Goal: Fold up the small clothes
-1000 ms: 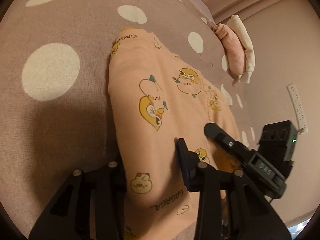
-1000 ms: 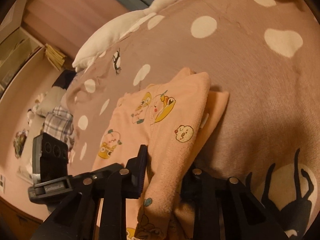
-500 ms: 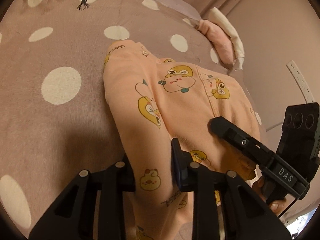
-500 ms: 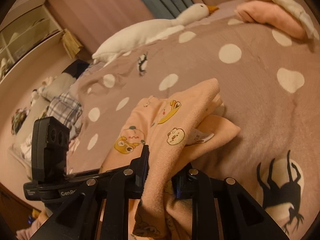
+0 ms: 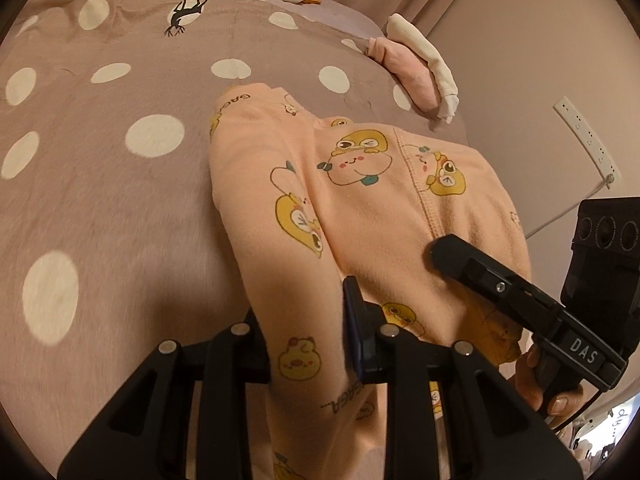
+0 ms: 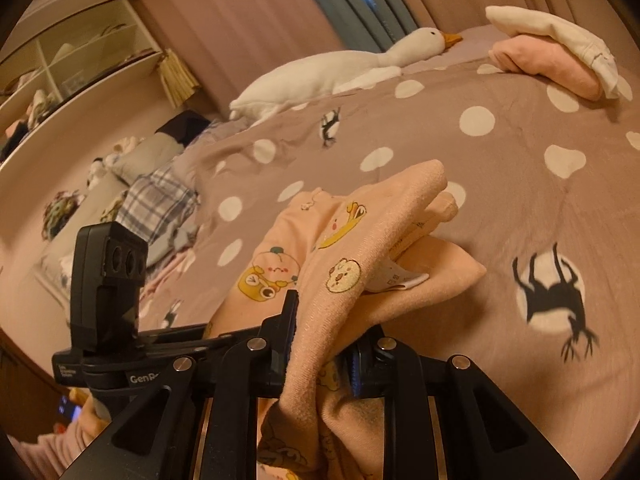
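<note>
A small peach garment (image 5: pixel 360 200) printed with yellow cartoon animals is lifted off the dotted mauve bedspread (image 5: pixel 120 160). My left gripper (image 5: pixel 308 344) is shut on one gathered edge of it. My right gripper (image 6: pixel 324 344) is shut on the opposite edge, where folded layers and a white care label (image 6: pixel 394 278) hang out. The right gripper also shows in the left wrist view (image 5: pixel 512 292) at the lower right. The left gripper shows in the right wrist view (image 6: pixel 120 320) at the lower left. The far end of the garment (image 6: pixel 420 184) droops toward the bed.
A folded pink and white pile (image 5: pixel 416 68) lies at the bed's far edge. A white goose plush (image 6: pixel 340 68) lies along the back. A plaid cloth (image 6: pixel 156 204) and other items sit at the left. A wall (image 5: pixel 540 60) and a power strip (image 5: pixel 588 140) are at the right.
Both grippers have risen and tilted back with the garment, lifting it higher off the bedspread. More of the bed and room shows. The grip on each edge is unchanged.
</note>
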### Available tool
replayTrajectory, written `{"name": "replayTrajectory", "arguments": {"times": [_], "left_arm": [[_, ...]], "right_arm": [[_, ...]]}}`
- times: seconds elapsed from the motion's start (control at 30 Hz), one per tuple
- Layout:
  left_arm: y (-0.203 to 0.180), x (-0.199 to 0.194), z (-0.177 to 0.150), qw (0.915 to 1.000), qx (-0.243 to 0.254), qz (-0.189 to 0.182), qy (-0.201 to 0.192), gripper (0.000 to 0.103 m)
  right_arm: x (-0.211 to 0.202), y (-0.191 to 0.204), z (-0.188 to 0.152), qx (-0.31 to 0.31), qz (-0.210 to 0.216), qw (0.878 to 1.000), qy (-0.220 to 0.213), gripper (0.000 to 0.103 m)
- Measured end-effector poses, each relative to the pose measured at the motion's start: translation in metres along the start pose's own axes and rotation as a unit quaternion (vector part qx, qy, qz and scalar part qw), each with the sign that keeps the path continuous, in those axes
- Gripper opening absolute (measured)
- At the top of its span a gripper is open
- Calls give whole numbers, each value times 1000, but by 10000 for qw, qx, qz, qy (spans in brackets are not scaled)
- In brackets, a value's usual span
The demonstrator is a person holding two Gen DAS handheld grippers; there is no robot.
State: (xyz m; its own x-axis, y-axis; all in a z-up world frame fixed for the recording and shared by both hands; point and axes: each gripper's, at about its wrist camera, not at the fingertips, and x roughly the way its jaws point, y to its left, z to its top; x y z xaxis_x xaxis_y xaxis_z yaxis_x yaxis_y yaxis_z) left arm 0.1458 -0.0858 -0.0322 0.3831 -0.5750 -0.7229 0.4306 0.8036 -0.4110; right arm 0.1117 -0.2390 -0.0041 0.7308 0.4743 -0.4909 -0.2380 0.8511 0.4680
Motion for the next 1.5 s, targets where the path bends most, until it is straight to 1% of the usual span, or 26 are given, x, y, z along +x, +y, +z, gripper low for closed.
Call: {"name": "replayTrajectory", "arguments": {"times": [0.23, 0.43, 0.67, 0.93, 1.17, 1.5], "left_arm": [[-10, -25, -30, 9998, 58, 161, -92, 25], [-13, -46, -56, 9995, 88, 221, -190, 25], [-14, -71, -85, 9993, -32, 248, -281, 25], [-8, -103, -119, 9978, -262, 334, -510, 25], [-2, -124, -134, 9960, -388, 435, -675, 25], [9, -144, -140, 9946, -497, 384, -830, 25]], "right_arm": [[-22, 22, -26, -71, 109, 9999, -72, 23], [-37, 36, -43, -58, 195, 9997, -129, 23], [-52, 54, -64, -89, 310, 9994, -152, 23], [-63, 81, -83, -278, 474, 9984, -98, 23], [-62, 103, -91, -436, 625, 9971, -41, 23], [-62, 125, -93, -622, 659, 9959, -28, 23]]}}
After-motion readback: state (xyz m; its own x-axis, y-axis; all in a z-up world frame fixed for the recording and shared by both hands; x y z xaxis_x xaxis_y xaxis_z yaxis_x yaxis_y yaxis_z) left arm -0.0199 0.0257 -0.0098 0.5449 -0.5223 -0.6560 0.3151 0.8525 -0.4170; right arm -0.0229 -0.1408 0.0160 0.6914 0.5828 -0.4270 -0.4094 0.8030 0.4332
